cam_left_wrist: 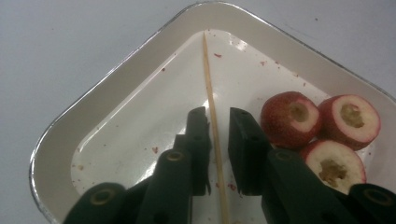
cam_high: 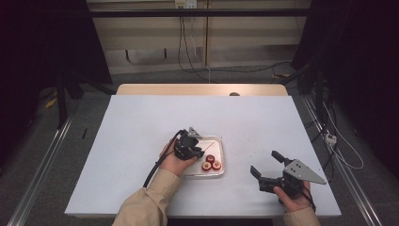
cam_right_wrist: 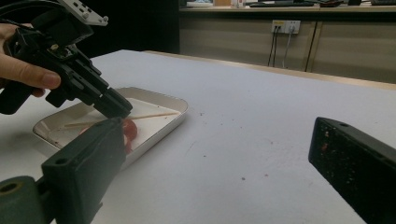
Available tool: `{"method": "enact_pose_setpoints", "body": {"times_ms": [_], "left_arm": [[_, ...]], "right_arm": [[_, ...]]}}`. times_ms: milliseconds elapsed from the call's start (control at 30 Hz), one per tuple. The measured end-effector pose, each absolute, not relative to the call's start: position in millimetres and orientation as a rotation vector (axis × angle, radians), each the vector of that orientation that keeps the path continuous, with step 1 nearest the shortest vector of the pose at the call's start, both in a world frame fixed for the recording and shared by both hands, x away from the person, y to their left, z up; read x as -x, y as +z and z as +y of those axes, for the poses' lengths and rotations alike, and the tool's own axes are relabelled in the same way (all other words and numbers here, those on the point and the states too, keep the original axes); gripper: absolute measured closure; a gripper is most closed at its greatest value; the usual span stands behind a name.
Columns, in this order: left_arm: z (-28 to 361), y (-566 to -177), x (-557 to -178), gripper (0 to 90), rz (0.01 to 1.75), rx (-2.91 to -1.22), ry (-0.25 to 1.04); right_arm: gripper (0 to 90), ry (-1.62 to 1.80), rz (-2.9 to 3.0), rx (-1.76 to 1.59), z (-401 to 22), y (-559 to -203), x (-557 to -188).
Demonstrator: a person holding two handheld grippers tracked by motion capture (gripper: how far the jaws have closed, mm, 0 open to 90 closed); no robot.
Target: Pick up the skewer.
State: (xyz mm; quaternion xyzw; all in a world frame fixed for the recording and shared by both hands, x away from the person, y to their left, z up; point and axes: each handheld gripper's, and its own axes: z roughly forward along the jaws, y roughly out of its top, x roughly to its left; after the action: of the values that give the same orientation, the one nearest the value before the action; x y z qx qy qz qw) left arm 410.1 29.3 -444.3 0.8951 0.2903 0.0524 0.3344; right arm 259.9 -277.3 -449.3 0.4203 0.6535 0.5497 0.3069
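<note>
A thin wooden skewer point(cam_left_wrist: 208, 79) lies along the floor of a shallow white tray point(cam_left_wrist: 116, 74) near the middle of the table. My left gripper point(cam_left_wrist: 218, 116) points down into the tray with its jaws on either side of the skewer. A narrow gap remains, mostly on the right side, so the pads do not clamp the stick. Three cored red fruits point(cam_left_wrist: 322, 126) sit bunched in the tray just right of the jaws. In the high view the left gripper point(cam_high: 196, 151) is over the tray point(cam_high: 221, 141). My right gripper point(cam_high: 264, 162) stands wide open and empty at the front right.
The white tabletop point(cam_high: 141, 127) ends in a wooden strip point(cam_high: 202, 89) at the far side. Red crumbs point(cam_right_wrist: 243, 178) dot the surface between the tray point(cam_right_wrist: 177, 109) and the right gripper point(cam_right_wrist: 215, 135). Cables point(cam_high: 339, 141) and metal rails lie on the floor around the table.
</note>
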Motion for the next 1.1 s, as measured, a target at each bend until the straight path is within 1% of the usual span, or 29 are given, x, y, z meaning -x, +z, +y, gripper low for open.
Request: {"method": "enact_pose_setpoints", "body": {"times_ms": [33,67,133,433,533,733,767,833,1000,1100], "left_arm": [[28.3,-443.0,-410.3,86.5,0.773,-2.347,0.108],[26.8,-441.8,-409.8,89.1,0.775,-2.361,0.112],[23.2,-440.2,-408.3,89.4,0.782,-2.381,0.133],[28.0,-439.4,-409.7,89.9,0.857,-2.334,0.090],[32.8,-433.2,-409.8,89.9,0.861,-2.309,0.074],[44.4,-420.3,-408.4,89.9,0.866,-2.324,0.051],[46.1,-420.1,-407.9,89.8,0.864,-2.342,0.036],[48.5,-423.2,-406.2,89.8,0.874,-2.374,0.046],[54.5,-430.9,-404.8,89.6,0.883,-2.357,0.039],[52.4,-432.0,-403.9,87.8,0.862,-2.385,0.039]], "right_arm": [[3.1,1.452,1.728,-1.110,-277.6,-449.4,-259.9],[3.1,1.450,1.730,-1.112,-277.8,-449.5,-259.9],[3.1,1.452,1.728,-1.112,-277.9,-449.3,-259.8],[3.1,1.453,1.725,-1.107,-279.3,-449.2,-259.6],[3.1,1.452,1.725,-1.107,-279.6,-449.3,-259.7],[3.1,1.456,1.727,-1.111,-278.4,-449.4,-259.9],[3.1,1.452,1.730,-1.107,-278.3,-449.5,-260.1],[3.1,1.452,1.730,-1.104,-278.2,-449.5,-260.3],[3.1,1.449,1.731,-1.100,-277.6,-449.8,-260.6],[3.1,1.449,1.732,-1.098,-277.3,-449.9,-260.7]]}}
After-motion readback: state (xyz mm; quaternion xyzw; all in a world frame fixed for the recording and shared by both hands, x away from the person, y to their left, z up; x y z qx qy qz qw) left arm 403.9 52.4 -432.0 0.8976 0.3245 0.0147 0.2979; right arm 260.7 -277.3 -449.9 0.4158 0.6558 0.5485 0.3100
